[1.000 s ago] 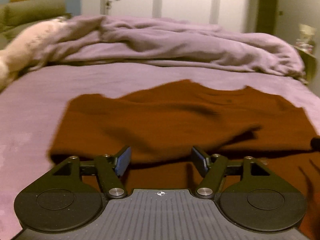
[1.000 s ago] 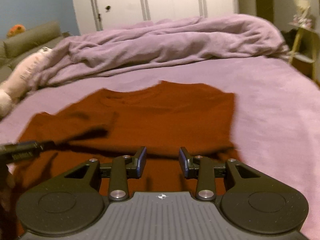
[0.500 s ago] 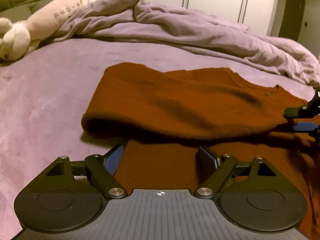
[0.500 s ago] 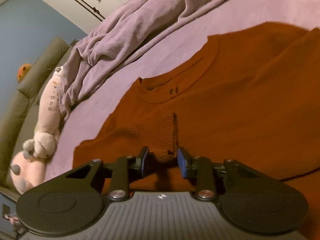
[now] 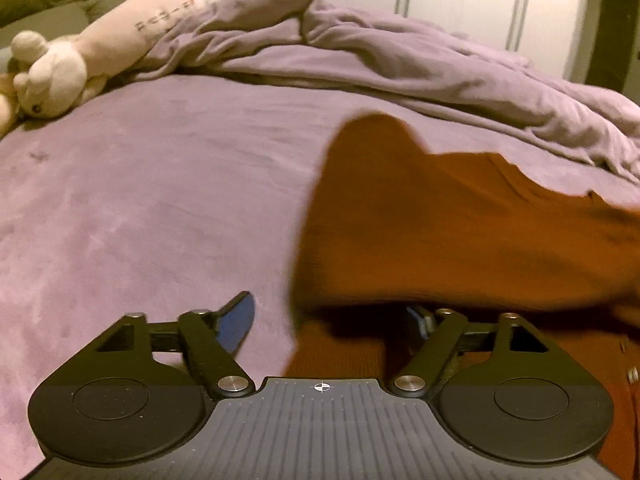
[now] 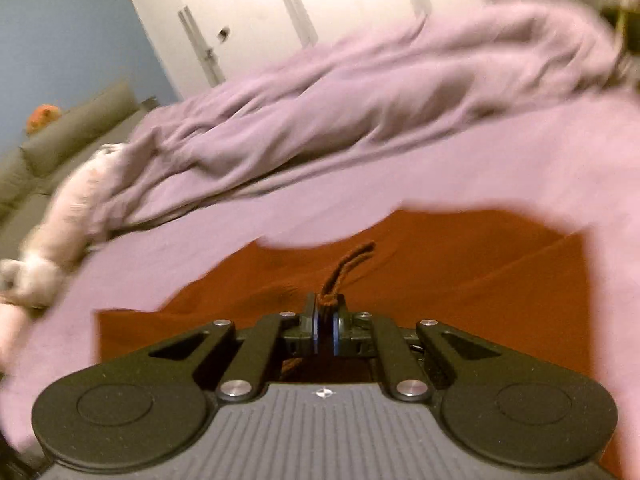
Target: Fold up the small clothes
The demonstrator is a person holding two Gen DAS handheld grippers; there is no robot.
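A: Nearest the lens, what are the tools doing?

B: The right gripper (image 6: 325,330) is clenched on a ribbed edge of the rust-brown knit sweater (image 6: 460,264). The left gripper (image 5: 332,324) is closing, unclamped, one finger under a fold.

A: Beyond?

B: Sweater centre-right on the mauve bedsheet (image 5: 140,200); cream plush toy (image 5: 100,48) upper left.

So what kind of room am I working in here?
Most likely a bedroom: the sweater lies on a bed with a rumpled blanket, a stuffed toy beside it, and wardrobe doors behind.
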